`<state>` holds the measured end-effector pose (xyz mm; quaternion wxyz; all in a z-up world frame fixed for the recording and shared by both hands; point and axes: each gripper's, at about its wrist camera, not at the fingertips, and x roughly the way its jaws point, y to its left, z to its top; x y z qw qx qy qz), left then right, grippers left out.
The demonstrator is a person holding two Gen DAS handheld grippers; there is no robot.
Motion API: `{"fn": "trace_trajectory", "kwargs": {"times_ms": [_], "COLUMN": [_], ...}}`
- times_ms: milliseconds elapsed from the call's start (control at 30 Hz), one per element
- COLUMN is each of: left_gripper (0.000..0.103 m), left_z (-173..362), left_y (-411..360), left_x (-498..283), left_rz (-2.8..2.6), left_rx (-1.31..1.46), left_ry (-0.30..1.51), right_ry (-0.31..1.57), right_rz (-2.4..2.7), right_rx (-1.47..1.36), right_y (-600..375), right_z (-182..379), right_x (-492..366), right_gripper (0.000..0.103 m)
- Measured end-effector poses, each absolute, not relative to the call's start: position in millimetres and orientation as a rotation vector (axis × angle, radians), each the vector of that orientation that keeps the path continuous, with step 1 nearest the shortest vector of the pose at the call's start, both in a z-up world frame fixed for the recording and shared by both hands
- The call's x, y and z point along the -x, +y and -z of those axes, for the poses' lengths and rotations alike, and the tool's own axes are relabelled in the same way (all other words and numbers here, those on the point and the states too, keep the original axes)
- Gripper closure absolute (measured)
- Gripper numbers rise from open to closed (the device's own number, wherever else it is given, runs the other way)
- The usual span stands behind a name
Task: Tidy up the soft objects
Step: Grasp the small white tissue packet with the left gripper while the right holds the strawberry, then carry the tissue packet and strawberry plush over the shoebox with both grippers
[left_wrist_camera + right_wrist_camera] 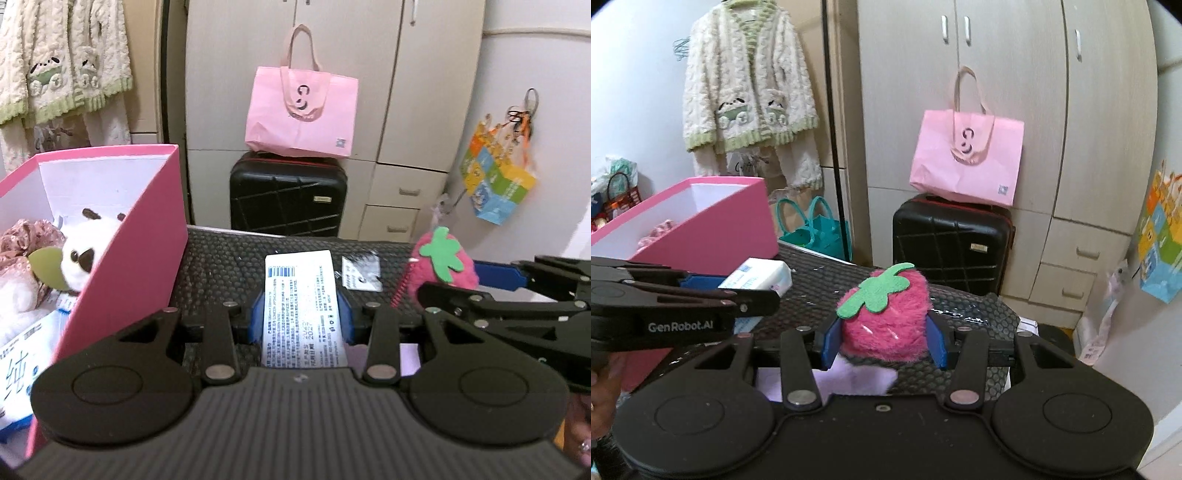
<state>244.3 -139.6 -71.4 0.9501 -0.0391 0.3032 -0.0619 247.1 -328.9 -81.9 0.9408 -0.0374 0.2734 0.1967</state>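
My left gripper [301,319] is shut on a white tissue pack [303,314] with a barcode label, held over the black mat; the pack also shows in the right wrist view [757,277]. My right gripper [884,341] is shut on a fluffy pink strawberry plush [886,317] with a green felt leaf; the plush also shows at the right in the left wrist view [443,264]. A pink box [129,236] stands at the left and holds a panda plush [83,251], a floral fabric item [22,236] and tissue packs. In the right wrist view the box [713,229] is at the left.
A black bubble-textured mat [221,258] covers the table. A small white tag [362,273] lies on it. A lilac cloth [849,380] lies under the right gripper. Behind stand a black suitcase [288,192] with a pink tote bag [301,110], wardrobe doors and a hanging cream cardigan [746,85].
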Motion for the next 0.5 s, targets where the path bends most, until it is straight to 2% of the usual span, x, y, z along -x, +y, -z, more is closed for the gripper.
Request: {"fn": "trace_trajectory", "kwargs": {"times_ms": [500], "left_gripper": [0.065], "left_z": [37.2], "left_y": [-109.5], "left_x": [-163.1], "left_rz": [0.340], "left_rx": [-0.009], "left_ry": [0.644], "right_ry": [0.608], "right_rz": [-0.448], "right_rx": [0.120], "right_y": [-296.2], "right_z": [50.1], "right_x": [-166.9], "right_gripper": [0.051]}}
